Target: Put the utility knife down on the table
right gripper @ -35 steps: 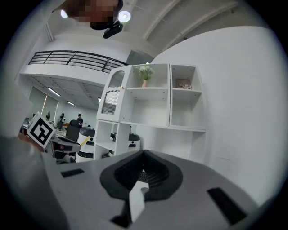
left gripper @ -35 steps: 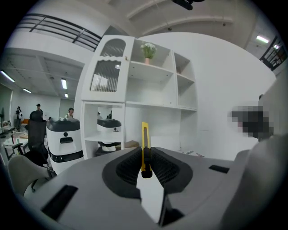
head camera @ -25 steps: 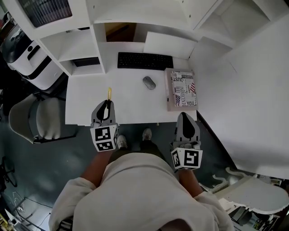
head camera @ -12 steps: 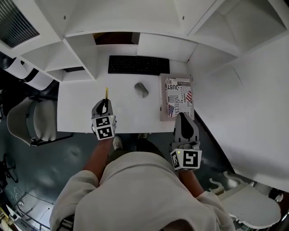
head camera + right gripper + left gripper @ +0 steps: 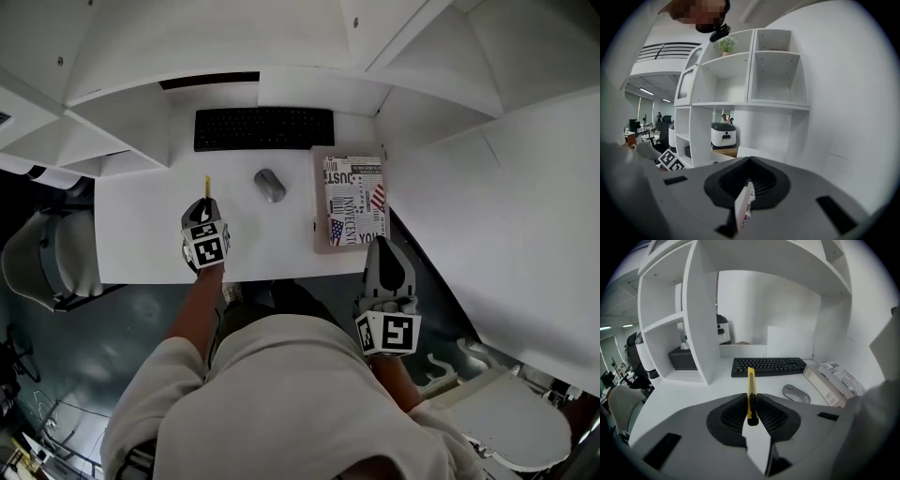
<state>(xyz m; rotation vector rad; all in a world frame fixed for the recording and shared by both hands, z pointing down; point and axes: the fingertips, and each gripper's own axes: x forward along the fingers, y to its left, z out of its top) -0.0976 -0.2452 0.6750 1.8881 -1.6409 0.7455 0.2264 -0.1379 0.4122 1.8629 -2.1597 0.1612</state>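
- The white table (image 5: 150,225) fills the middle of my head view, set under a white shelf unit (image 5: 701,310) that rises at its back and left.
- A grey chair (image 5: 42,267) stands off the table's left edge.
- A black keyboard (image 5: 263,128) lies at the back of the table.
- A printed book (image 5: 353,199) lies flat at the right side, just right of the mouse.
- My left gripper (image 5: 202,208) hangs over the front left part of the table, its jaws pinching the knife's rear end.
- My right gripper (image 5: 382,248) sits off the front edge below the book, jaws pressed together on nothing.
- A grey mouse (image 5: 270,185) rests between keyboard and book.
- The yellow utility knife (image 5: 750,389) juts forward from the left jaws toward the keyboard. It is over the table, not lying on it.
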